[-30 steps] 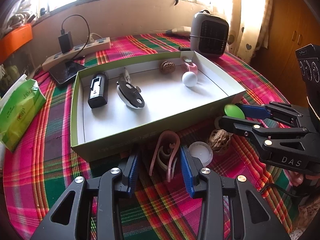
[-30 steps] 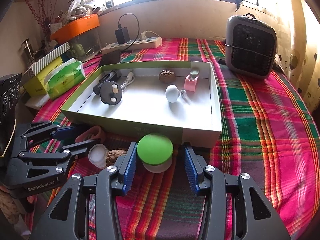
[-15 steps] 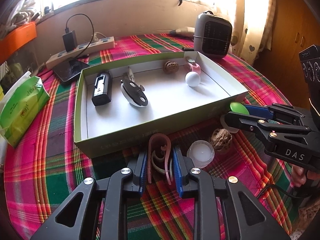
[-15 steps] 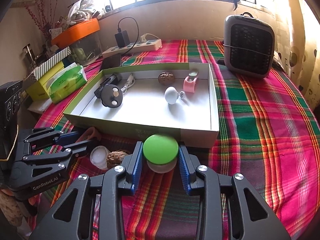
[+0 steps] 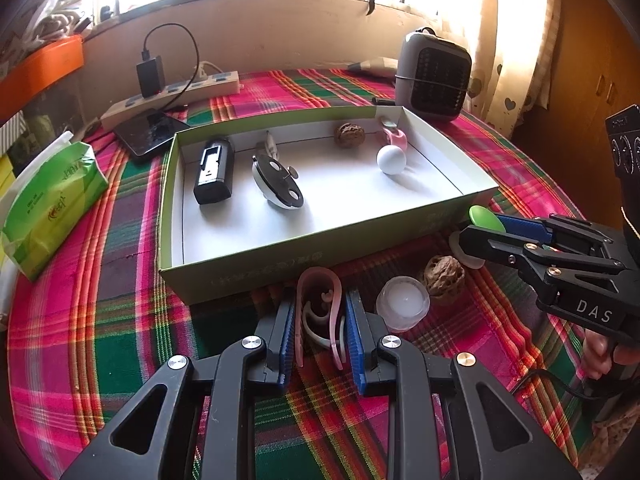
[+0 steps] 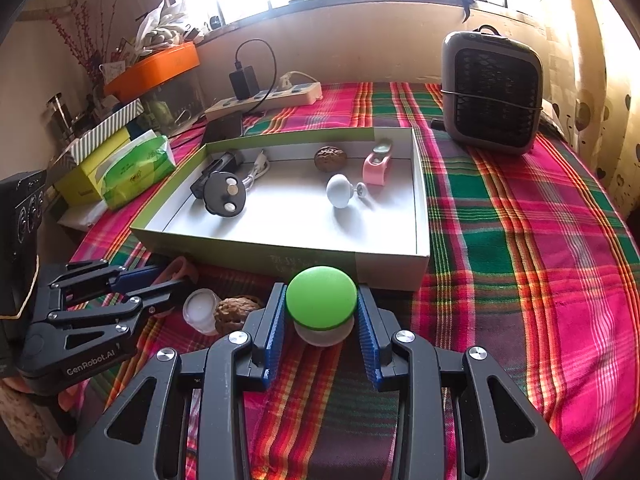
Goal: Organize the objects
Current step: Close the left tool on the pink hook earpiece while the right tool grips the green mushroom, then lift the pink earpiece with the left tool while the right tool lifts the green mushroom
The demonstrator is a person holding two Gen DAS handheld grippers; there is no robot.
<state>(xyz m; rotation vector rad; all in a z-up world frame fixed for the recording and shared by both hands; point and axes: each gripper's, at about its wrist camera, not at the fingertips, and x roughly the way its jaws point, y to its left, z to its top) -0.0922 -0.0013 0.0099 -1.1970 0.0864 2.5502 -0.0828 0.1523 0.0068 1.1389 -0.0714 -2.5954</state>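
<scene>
A shallow green-and-white box sits on the plaid cloth. It holds a black device, a black-and-white round gadget, a walnut, a pink clip and a white knob. My left gripper is shut on a pink clip in front of the box. My right gripper is shut on a green-topped round object by the box's near wall; it also shows in the left wrist view.
A small white candle and a loose walnut lie between the grippers. A grey heater, a power strip, a phone and a green tissue pack stand around the box.
Both grippers have closed: the left onto the pink clip, the right onto the green-topped object. Both have risen slightly.
</scene>
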